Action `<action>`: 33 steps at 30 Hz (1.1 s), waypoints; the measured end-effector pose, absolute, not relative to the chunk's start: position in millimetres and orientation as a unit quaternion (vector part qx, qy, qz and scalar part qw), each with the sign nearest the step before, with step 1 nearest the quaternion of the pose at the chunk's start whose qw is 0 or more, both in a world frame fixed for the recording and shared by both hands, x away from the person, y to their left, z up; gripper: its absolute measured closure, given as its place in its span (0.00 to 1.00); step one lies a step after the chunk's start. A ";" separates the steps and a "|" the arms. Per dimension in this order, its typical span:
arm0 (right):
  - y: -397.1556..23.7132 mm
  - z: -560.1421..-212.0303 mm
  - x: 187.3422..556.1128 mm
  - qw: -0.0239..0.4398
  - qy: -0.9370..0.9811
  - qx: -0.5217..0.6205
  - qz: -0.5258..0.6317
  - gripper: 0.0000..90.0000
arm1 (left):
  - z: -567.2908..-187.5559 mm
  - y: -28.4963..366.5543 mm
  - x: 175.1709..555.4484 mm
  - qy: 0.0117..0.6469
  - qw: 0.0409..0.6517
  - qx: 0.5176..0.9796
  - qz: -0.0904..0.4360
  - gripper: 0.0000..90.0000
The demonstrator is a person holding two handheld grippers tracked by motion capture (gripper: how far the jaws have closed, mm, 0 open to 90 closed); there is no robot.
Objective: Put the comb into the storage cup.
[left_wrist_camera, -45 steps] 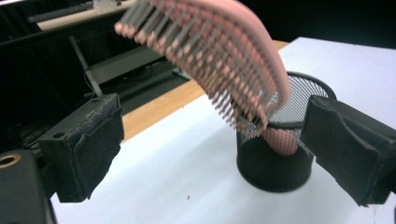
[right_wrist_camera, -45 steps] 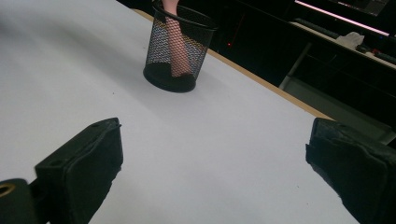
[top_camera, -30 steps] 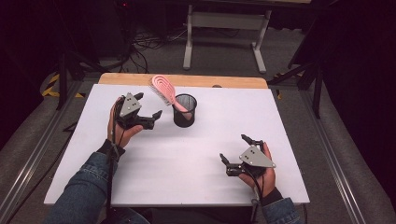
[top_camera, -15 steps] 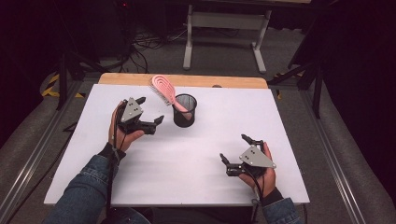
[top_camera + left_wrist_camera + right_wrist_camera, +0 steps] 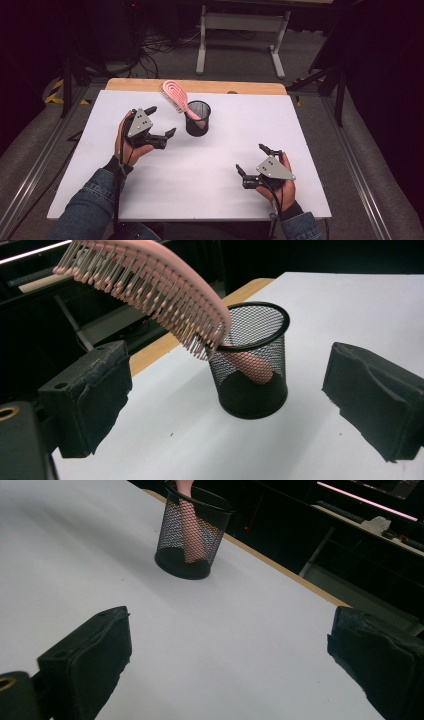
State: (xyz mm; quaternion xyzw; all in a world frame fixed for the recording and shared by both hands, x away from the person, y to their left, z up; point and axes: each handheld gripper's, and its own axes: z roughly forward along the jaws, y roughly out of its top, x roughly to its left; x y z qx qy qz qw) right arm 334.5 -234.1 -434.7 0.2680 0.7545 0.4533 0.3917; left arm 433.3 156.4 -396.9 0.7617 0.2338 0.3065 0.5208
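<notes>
A pink hairbrush [image 5: 175, 96] stands handle-down in a black mesh cup [image 5: 198, 119] at the back middle of the white table [image 5: 210, 190], its bristled head leaning out to the left. My left gripper [image 5: 161, 120] is open and empty just left of the cup, not touching it. In the left gripper view the brush head [image 5: 150, 285] hangs over the cup [image 5: 252, 365] ahead of the open left gripper [image 5: 227, 390]. My right gripper [image 5: 251, 159] rests open and empty near the front right. The right gripper view has the cup [image 5: 192, 535] far beyond the open right gripper [image 5: 230, 655].
A wooden strip [image 5: 240, 87] runs along the table's far edge. Beyond it are a white metal stand [image 5: 240, 30] and cables on the floor. Metal rails [image 5: 350, 165] flank the table on both sides.
My left gripper has drawn back a little from the cup toward the person, still open. The right gripper has hardly moved.
</notes>
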 end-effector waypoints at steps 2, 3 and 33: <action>-234.1 -434.7 334.4 0.391 0.755 0.268 0.454 0.05 | -396.2 156.6 430.9 0.230 0.523 0.762 0.306 0.07; -234.2 -434.6 334.3 0.392 0.754 0.268 0.454 0.05 | -396.0 156.5 430.0 0.229 0.523 0.762 0.306 0.07; -236.7 -432.4 333.7 0.400 0.746 0.274 0.457 0.05 | -396.6 155.8 393.5 0.182 0.528 0.773 0.300 0.07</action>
